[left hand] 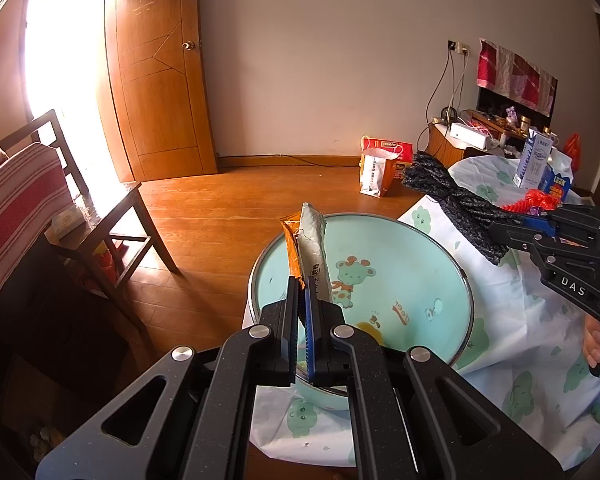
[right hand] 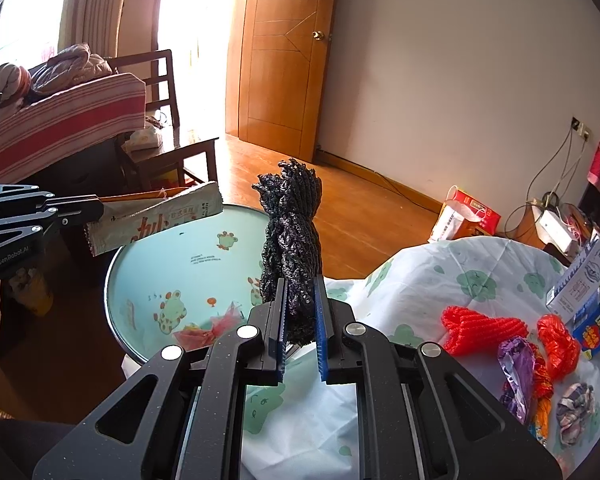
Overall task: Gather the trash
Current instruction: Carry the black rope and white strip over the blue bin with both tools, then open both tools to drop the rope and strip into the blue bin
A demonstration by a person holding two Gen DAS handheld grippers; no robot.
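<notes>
We hold both over the round mint cartoon-print basin [left hand: 400, 280]: left gripper [left hand: 303, 300] clamped on flat white-orange snack wrapper [left hand: 314, 244], right gripper [right hand: 302, 312] clamped on crinkled black plastic bundle [right hand: 292, 232].

wrappers [left hand: 312, 248]: 2 | basin [right hand: 188, 248]: 1 | black net [right hand: 292, 240]: 1 | chair [right hand: 168, 136]: 1
</notes>
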